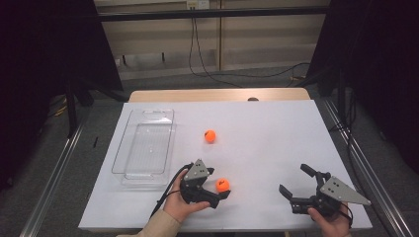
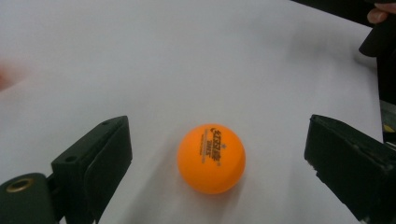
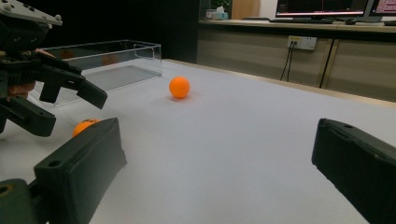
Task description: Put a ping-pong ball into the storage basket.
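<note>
An orange ball (image 1: 222, 185) (image 2: 211, 158) lies on the white table sheet (image 1: 257, 143) between the two jaws of my left gripper (image 1: 220, 182) (image 2: 219, 140). Bare sheet shows on both sides of it, so the pads stand off it and the gripper is open. A second orange ball (image 1: 210, 136) (image 3: 179, 87) rests farther up the sheet, near the middle. My right gripper (image 1: 292, 177) (image 3: 217, 140) sits at the front right, open with nothing between its jaws. In the right gripper view, the left gripper (image 3: 74, 114) stands over the near ball (image 3: 84, 125).
A clear plastic tray (image 1: 148, 111) (image 3: 107, 58) lies on the left part of the sheet, with nothing in it. Beyond the table's wooden far edge (image 1: 217, 95) are dark curtains, cables and a low wall.
</note>
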`<state>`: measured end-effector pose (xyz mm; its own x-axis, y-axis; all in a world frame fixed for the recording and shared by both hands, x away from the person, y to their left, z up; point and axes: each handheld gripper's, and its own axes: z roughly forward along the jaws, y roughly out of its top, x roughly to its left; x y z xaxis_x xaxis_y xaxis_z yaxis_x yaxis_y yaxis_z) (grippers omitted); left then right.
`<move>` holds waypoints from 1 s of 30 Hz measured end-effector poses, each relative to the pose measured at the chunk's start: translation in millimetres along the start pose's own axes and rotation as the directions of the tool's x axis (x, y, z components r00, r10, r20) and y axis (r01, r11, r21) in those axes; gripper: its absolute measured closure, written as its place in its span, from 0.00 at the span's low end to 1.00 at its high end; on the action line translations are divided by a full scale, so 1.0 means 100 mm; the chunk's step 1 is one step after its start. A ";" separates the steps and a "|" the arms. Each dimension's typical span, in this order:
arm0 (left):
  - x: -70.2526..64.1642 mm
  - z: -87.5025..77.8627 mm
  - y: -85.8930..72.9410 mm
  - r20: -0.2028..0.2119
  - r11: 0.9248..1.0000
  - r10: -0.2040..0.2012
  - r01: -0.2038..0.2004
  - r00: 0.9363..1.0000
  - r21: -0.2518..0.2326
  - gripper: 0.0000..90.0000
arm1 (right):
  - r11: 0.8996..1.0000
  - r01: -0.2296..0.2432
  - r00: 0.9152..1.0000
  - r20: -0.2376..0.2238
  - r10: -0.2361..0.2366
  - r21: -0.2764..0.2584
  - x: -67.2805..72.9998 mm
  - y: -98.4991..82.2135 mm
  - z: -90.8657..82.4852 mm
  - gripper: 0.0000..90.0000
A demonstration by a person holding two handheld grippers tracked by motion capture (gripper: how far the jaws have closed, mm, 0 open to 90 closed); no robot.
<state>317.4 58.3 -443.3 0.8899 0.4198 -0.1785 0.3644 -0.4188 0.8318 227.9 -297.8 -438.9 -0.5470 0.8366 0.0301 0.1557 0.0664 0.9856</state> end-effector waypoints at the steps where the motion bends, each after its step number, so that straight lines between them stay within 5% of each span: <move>1: 0.00 0.00 0.00 -0.002 1.000 -0.001 0.001 1.000 0.008 0.10 | 1.000 -0.001 1.000 0.000 0.001 0.000 0.00 0.00 0.00 0.02; 22: 0.00 0.07 0.04 -0.014 0.997 0.009 -0.008 1.000 0.076 0.17 | 1.000 -0.003 1.000 -0.001 0.003 -0.001 0.00 0.00 0.00 0.02; 30: 0.00 0.08 0.04 -0.005 0.996 0.018 -0.018 1.000 0.089 0.29 | 1.000 -0.009 1.000 0.004 0.009 -0.004 0.00 0.00 0.00 0.02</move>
<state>321.2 49.9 -444.1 0.8950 0.4161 -0.1608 0.3717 -0.4962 0.7846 227.7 -298.4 -438.6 -0.5424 0.8393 0.0385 0.1576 0.0566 0.9859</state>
